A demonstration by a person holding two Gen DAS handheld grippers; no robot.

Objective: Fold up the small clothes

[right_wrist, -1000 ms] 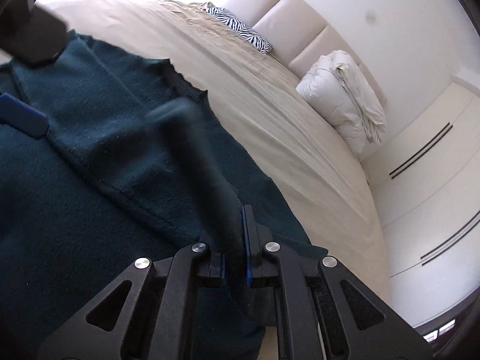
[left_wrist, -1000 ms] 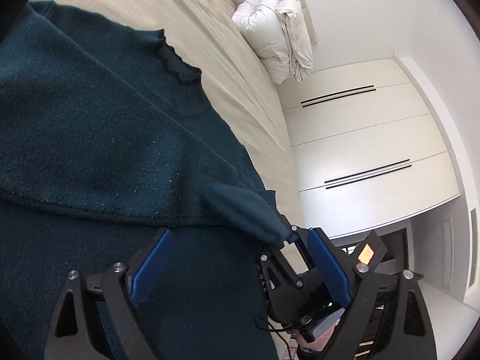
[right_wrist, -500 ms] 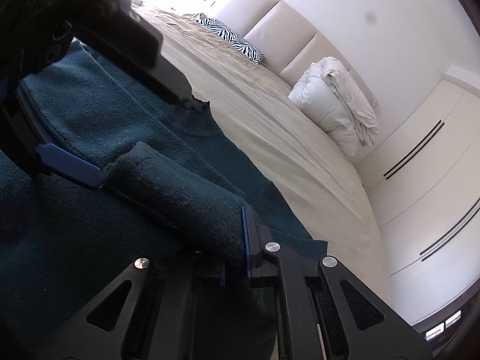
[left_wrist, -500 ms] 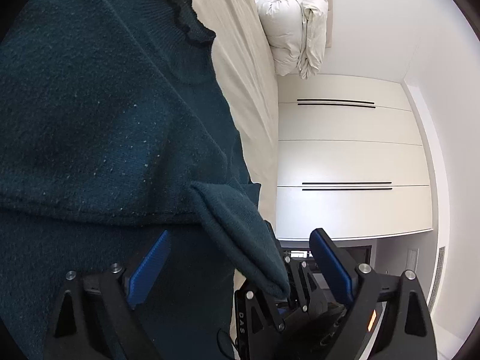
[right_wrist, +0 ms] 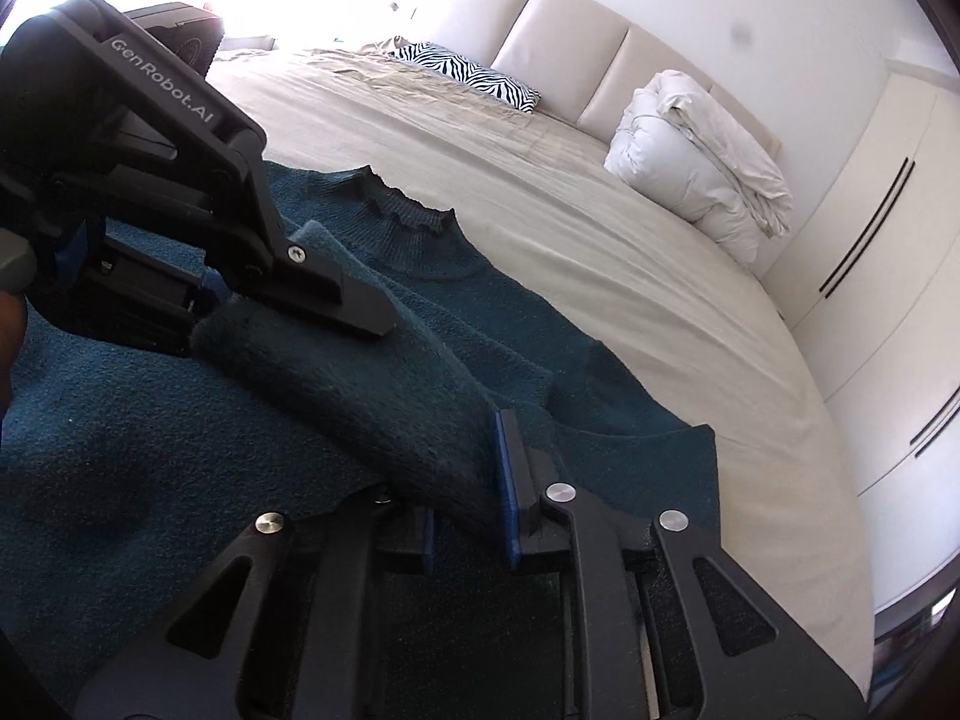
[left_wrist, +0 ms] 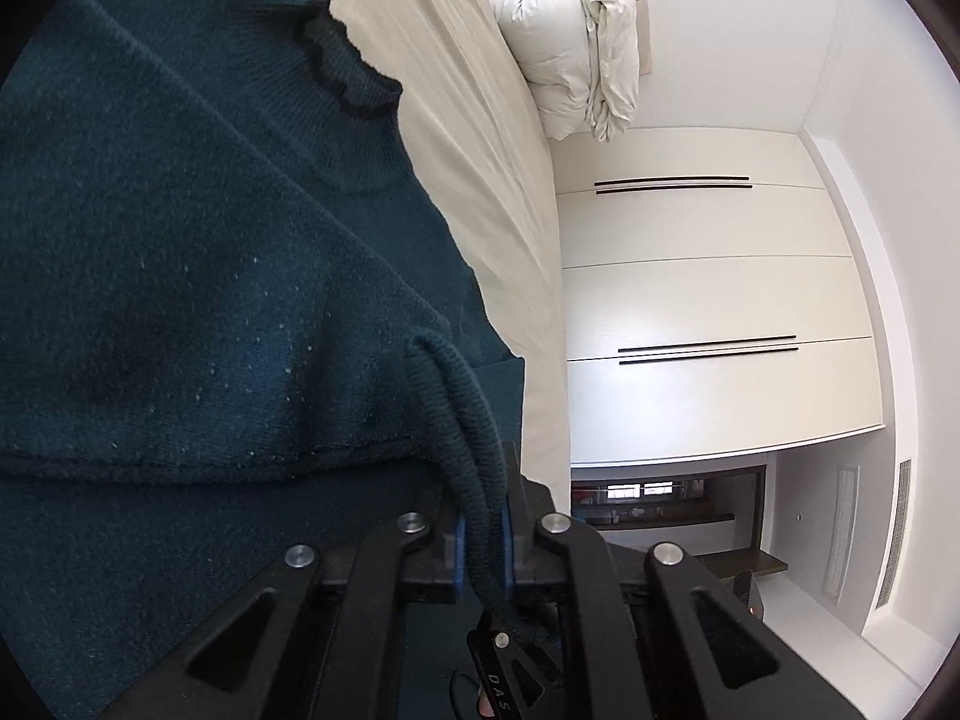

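Teal sweater (left_wrist: 198, 252) lay flat on the beige bed (right_wrist: 600, 252) | my left hand-held gripper (left_wrist: 480, 546) had just clamped its sleeve cuff (left_wrist: 462, 420) | my right hand-held gripper (right_wrist: 468, 516) was easing open, sleeve (right_wrist: 372, 396) between its jaws.

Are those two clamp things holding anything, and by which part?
The left tool pinches the teal sweater's sleeve by its cuff edge. The right tool's jaws have just been opening around the same sleeve, farther along.
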